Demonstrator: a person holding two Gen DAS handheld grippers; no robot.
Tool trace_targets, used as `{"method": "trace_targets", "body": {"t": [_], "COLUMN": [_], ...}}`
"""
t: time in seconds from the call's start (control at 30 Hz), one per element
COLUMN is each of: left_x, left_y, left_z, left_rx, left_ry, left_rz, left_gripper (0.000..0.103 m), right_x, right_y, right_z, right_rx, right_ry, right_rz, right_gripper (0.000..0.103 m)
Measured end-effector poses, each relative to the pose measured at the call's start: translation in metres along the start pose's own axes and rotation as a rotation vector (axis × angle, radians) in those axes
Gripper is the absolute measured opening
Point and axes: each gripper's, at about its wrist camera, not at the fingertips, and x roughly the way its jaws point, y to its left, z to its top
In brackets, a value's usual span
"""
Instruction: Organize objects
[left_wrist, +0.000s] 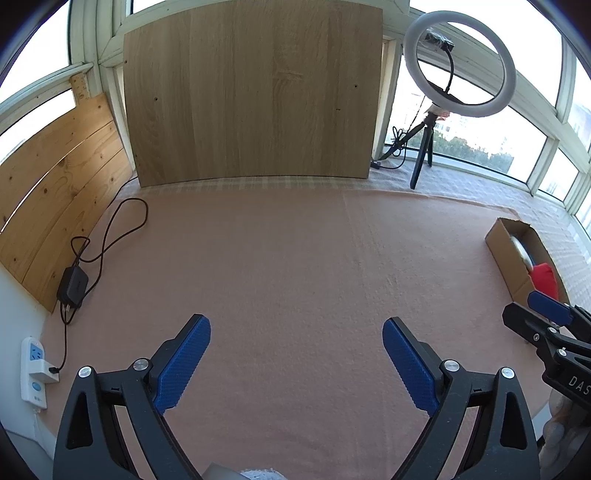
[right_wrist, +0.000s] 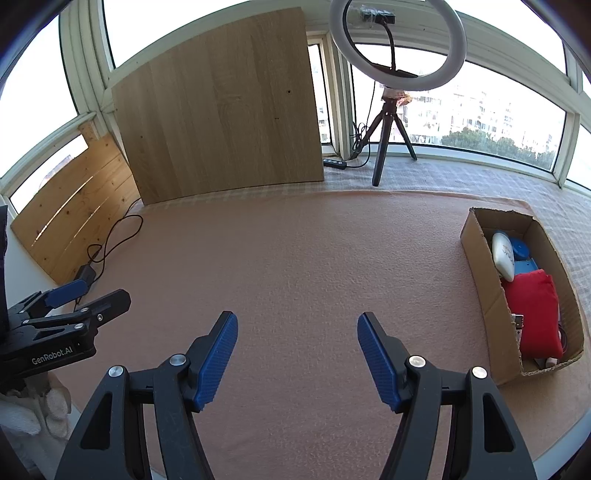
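While both grippers, left gripper (left_wrist: 296, 363) and right gripper (right_wrist: 296, 356), hover empty with jaws spread, red fabric pouch (right_wrist: 533, 314) lies inside brown cardboard box (right_wrist: 476, 258) on pink felt mat (right_wrist: 295, 258).

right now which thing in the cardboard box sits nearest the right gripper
The red pouch. It fills the near end of the cardboard box, closest to the open right gripper; the white bottle and blue items lie farther back.
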Motion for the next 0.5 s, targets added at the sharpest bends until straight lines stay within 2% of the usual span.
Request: {"method": "trace_targets", "body": {"t": [0.5], "left_x": [0.019], "left_y": [0.004], "left_z": [-0.002], "left_rx": [-0.012], "left_ry": [0.036], "left_rz": [0.006], "left_gripper": [0.097], "right_x": [0.016], "right_y": [-0.003], "right_z": [-0.001], "right_rx": [0.006], "right_ry": [0.031], "right_rz": [0.003], "right_gripper": [0.064]}}
